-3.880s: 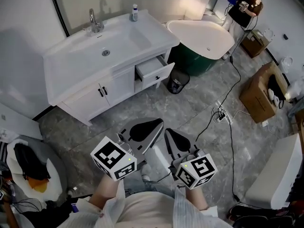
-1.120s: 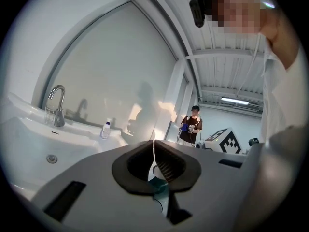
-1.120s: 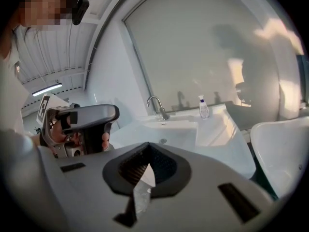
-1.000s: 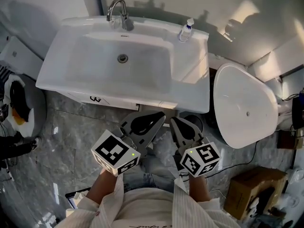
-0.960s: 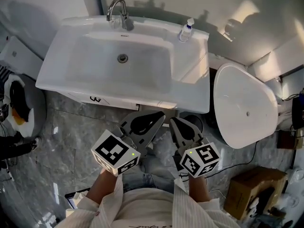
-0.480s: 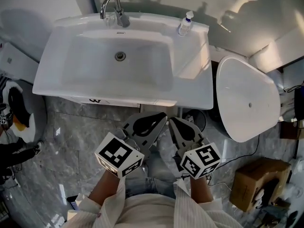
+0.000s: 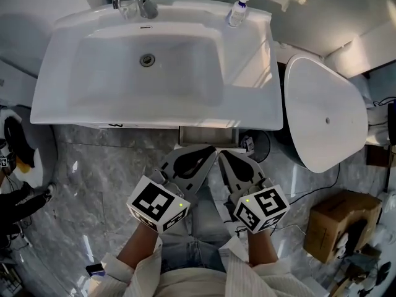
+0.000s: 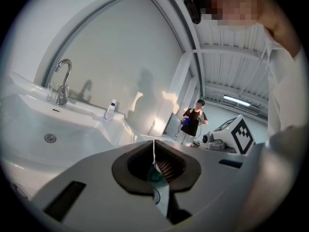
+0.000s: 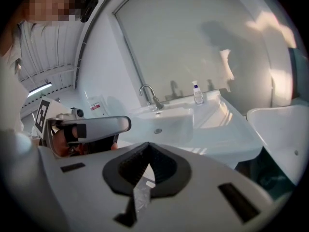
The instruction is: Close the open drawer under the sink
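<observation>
Upper left, the white sink (image 7: 93, 98) carries a bottle (image 7: 237, 11) on its counter. At centre, the left gripper (image 7: 207, 152) and right gripper (image 7: 226, 156), both with fingers pressed together, point at the open drawer (image 7: 208, 135) just above. I cannot tell what the drawer contains.

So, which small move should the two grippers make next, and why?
Probably bring the shut left gripper and right gripper down to the open white drawer and push. It juts out under the white ceramic sink; both tips are right before it.
</observation>
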Available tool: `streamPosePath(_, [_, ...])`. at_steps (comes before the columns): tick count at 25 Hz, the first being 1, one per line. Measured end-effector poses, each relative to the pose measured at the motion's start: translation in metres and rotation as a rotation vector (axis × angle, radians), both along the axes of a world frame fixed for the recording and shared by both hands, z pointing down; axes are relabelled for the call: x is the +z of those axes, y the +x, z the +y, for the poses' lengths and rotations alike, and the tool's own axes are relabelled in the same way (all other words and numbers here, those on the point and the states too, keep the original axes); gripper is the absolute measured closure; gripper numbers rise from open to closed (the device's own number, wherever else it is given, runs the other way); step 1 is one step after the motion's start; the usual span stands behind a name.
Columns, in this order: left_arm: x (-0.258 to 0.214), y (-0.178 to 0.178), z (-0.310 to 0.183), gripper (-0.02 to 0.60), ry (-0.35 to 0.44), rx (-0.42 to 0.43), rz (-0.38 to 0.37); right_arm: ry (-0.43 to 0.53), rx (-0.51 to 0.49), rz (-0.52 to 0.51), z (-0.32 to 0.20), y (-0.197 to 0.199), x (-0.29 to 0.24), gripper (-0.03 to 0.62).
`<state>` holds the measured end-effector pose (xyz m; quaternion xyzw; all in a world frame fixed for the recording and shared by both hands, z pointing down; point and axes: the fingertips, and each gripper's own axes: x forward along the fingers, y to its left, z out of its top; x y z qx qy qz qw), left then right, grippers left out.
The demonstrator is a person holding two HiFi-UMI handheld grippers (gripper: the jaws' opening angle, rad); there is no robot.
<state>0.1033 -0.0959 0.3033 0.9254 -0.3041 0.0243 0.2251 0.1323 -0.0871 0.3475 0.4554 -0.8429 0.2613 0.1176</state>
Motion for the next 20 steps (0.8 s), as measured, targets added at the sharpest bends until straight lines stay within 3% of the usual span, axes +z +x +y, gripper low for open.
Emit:
streamPosePath(10, [0.085,-0.012,0.02,0.56,-0.068,-0.017,-0.042,-0.058,0.047,0.036,0.01,0.006,0.072,0.585])
streamPosePath(20, [0.172,0.003,0.034,0.56,-0.113,0.016,-0.108,-0.099,0.088,0.077,0.019,0.017,0.152,0.585])
